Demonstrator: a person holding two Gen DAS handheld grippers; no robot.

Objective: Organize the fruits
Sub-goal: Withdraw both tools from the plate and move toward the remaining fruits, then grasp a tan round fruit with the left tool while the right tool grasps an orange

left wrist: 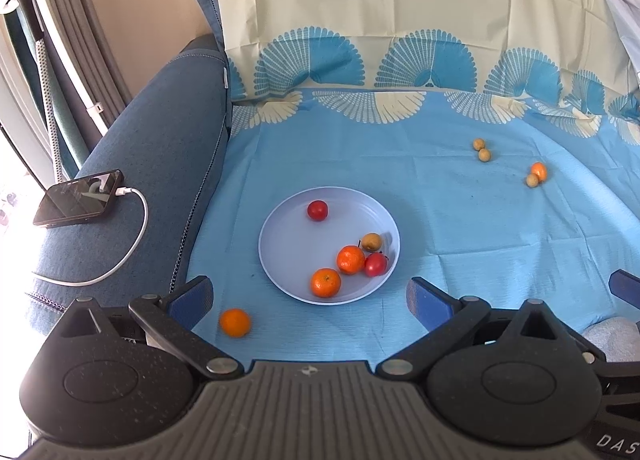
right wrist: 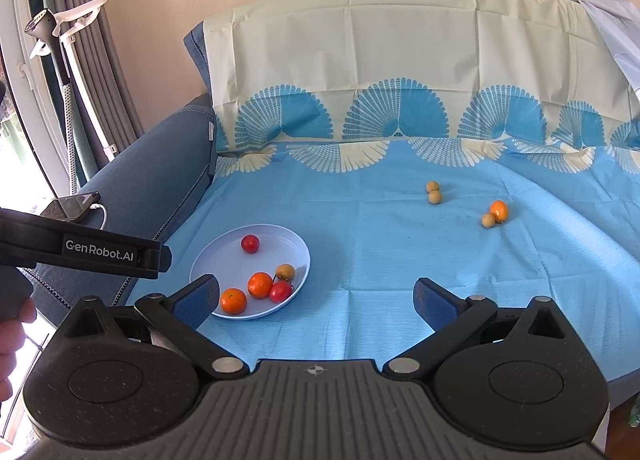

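Note:
A pale plate (left wrist: pixel 280 244) (right wrist: pixel 208 260) lies on the blue sheet. It holds two oranges (left wrist: pixel 351 259) (right wrist: pixel 260 285), two red tomatoes (left wrist: pixel 317 210) (right wrist: pixel 250 243) and a tan longan (left wrist: pixel 371 242) (right wrist: pixel 285 271). A loose orange (left wrist: pixel 235 322) lies on the sheet just before the plate, close to my left gripper's left finger. Far right lie two longans (left wrist: pixel 481 149) (right wrist: pixel 434 192), and a small orange (left wrist: pixel 539 171) (right wrist: pixel 499 210) beside a third longan (left wrist: pixel 532 180) (right wrist: pixel 488 220). My left gripper (left wrist: pixel 310 300) is open and empty. My right gripper (right wrist: pixel 316 300) is open and empty, right of the plate.
A phone (left wrist: pixel 78 198) (right wrist: pixel 70 207) on a white cable rests on the blue sofa arm (left wrist: pixel 140 164) at left. The sheet-covered backrest (left wrist: pixel 360 20) rises behind. A garment steamer stand (left wrist: pixel 36 20) and curtains are far left. The left gripper's body (right wrist: pixel 80 250) shows at left.

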